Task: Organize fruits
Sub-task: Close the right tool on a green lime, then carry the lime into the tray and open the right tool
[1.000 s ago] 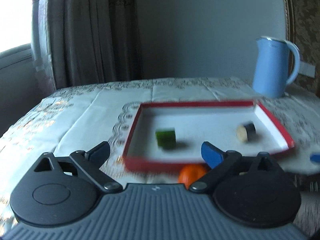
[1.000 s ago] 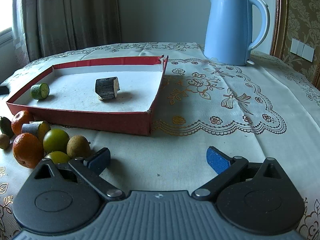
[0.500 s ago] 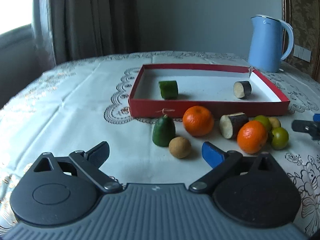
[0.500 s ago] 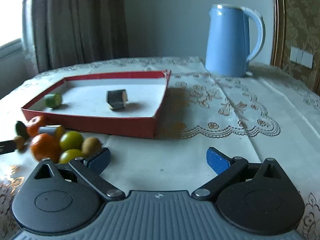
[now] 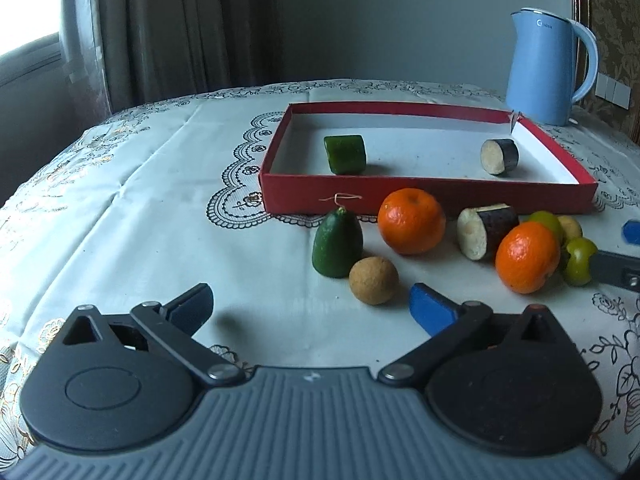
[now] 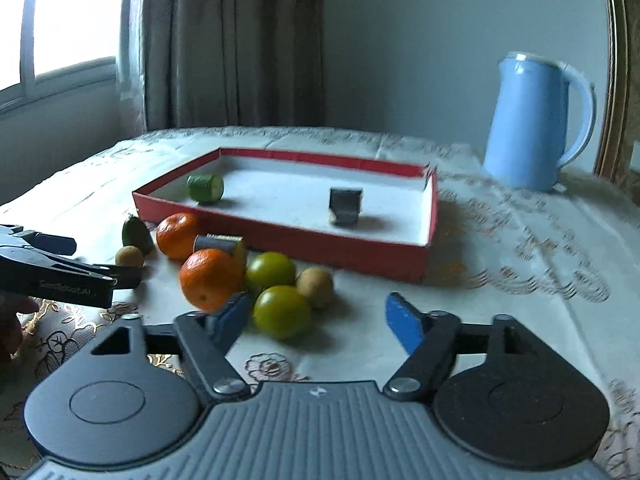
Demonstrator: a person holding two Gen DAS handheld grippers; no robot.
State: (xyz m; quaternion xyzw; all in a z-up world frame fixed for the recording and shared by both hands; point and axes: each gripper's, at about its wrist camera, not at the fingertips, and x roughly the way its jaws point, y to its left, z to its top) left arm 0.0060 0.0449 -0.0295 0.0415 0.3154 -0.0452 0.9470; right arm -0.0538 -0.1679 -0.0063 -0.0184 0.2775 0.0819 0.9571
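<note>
1. On the tablecloth [image 5: 168, 216], just in front of the red tray [image 5: 420, 200], the loose fruit sits in a cluster: two oranges, nearer one [image 6: 210, 278] & farther one [image 5: 412, 220], two green citrus w/ the nearer green one [image 6: 282, 311] closest to the right gripper, a dark green avocado-like fruit [image 5: 338, 242], two small brown fruits [image 5: 374, 280], plus a cut eggplant chunk [image 5: 486, 230].
2. Inside the tray: a cucumber piece [image 5: 346, 154] at the left end & another eggplant piece [image 5: 500, 156] at the right, well apart. Judgement: like goes w/ like, so the tray seems to be the sorting target & most of the pile is not yet in.
3. Right gripper [image 6: 316, 320]: jaws have just been closing, now roughly half spread. The nearer green fruit lies between the blue pads; left pad looks at or very near it, right pad is clearly apart, so no grip yet. Prob. this fruit is the next pick since it's nearest.
4. Left gripper [image 5: 310, 304]: jaws have just been opening to full spread, nothing between them; the brown fruit is just ahead of its right pad. Seems staged for the left side of the pile.
5. Surface: white cloth w/ lace & gold floral print, slight creases, soft, so round fruit could roll if nudged.
6. Room: blue kettle [image 5: 546, 68] behind the tray's right corner, brown curtains [image 5: 180, 28], window at left, grey wall.
</note>
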